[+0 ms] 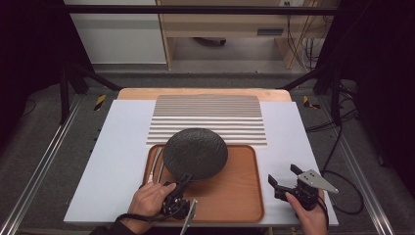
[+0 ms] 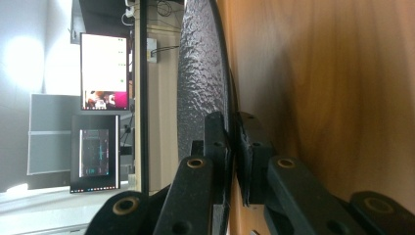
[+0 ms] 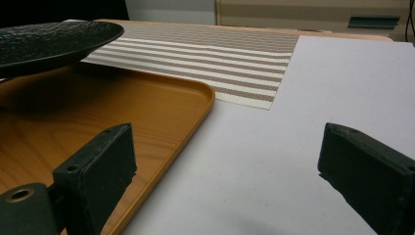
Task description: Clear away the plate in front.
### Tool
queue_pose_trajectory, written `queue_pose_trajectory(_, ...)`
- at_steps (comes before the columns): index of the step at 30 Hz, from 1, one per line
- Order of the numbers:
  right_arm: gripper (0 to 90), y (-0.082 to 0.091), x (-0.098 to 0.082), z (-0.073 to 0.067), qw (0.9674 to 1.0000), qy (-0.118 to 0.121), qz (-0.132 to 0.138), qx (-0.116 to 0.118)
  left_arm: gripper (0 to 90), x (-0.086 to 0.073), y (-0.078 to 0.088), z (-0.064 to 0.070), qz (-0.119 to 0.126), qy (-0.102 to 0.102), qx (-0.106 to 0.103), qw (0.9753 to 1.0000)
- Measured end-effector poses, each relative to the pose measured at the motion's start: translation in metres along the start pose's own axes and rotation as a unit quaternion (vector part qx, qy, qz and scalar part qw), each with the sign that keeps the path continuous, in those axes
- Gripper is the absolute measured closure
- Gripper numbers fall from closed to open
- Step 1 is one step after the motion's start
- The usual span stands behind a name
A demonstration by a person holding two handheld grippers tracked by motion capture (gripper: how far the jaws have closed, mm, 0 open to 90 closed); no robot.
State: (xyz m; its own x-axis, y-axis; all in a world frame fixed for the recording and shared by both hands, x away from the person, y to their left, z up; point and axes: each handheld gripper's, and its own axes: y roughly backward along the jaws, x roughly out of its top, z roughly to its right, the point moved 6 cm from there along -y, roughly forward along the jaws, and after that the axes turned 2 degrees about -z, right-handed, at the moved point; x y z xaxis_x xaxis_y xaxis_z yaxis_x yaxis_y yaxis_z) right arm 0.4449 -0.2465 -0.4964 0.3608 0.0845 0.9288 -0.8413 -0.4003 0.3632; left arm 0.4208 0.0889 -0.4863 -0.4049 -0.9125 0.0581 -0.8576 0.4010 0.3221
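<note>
- A dark, rough-textured round plate (image 1: 195, 152) sits at the centre of the high view, and we have it by its near rim; in the right gripper view it hangs at the upper left, lifted clear of the wood beneath, with a shadow under it.
- Our left tool (image 1: 182, 183) is clenched on that rim: in the left gripper view the two black jaws pinch the plate's edge between them, one pad on the pebbled top, the other underneath.
- Below the plate lies an orange-brown wooden tray (image 1: 240, 196), lower centre of the high view; at its left end, partly under the plate, we see pale cutlery (image 1: 157, 165), though which pieces we cannot tell.
- Just beyond the tray, upper centre, a striped placemat (image 1: 208, 117) lies flat on the grey counter (image 1: 122, 156), its near edge tucked close to the tray's far rim.
- Our right tool (image 1: 284, 178) waits at the lower right, over bare counter beside the tray, jaws spread wide with nothing between them.
- We judge the step in hand to be carrying the plate off the tray, most likely toward the placemat.
- The next move, as we read it, calls for keeping the plate level on a one-sided grip and clearing the tray's rim before setting it down.
</note>
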Motion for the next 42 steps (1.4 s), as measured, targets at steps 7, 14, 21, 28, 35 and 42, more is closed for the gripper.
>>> queue_pose_trajectory(7,7.2,0.000,0.000,0.000,1.0000,0.000,0.000,0.000,84.1,0.006,0.007,0.003,0.009,-0.005,-0.003,0.9999)
queue_pose_trajectory(14,7.2,0.000,0.000,-0.001,1.0000,0.002,-0.001,0.000,83.9,0.013,0.011,0.008,0.018,-0.014,-0.010,0.9997)
queue_pose_trajectory(21,7.2,0.000,0.000,-0.001,1.0000,0.003,-0.001,0.000,83.9,0.018,0.019,0.014,0.022,-0.017,-0.019,0.9994)
queue_pose_trajectory(28,7.2,0.000,0.000,-0.001,1.0000,0.002,-0.002,0.000,83.8,0.023,0.026,0.019,0.031,-0.022,-0.024,0.9990)
queue_pose_trajectory(35,7.2,0.000,0.000,-0.001,1.0000,0.002,-0.002,0.000,83.5,0.024,0.031,0.025,0.031,-0.027,-0.035,0.9986)
queue_pose_trajectory(42,7.2,0.000,-0.001,-0.001,1.0000,0.002,-0.003,0.000,83.5,0.023,0.033,0.030,0.030,-0.026,-0.043,0.9983)
